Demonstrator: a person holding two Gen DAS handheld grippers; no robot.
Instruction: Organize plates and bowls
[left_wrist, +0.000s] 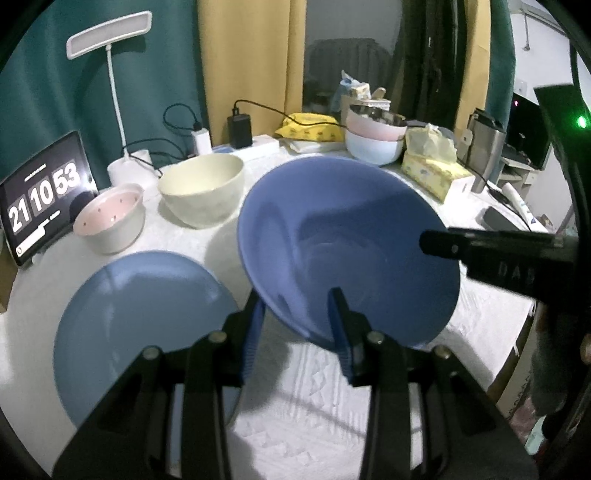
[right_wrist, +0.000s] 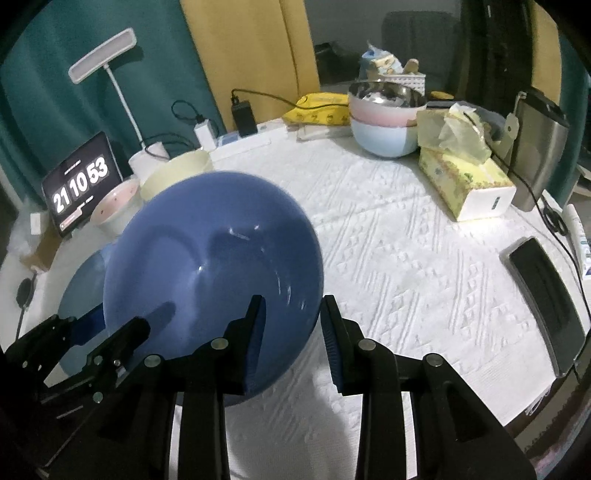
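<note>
Honestly, both the left gripper (left_wrist: 297, 325) and right gripper (right_wrist: 291, 325) are pinching the tilted blue bowl's (left_wrist: 347, 251) rim; uneven pulling is risking a slip onto the blue plate (left_wrist: 140, 325).

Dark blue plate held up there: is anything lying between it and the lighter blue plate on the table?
Nothing visible does. The lighter blue plate lies bare, just beside the tilted dark blue plate; the pink bowl and cream bowl stand farther back.
</note>
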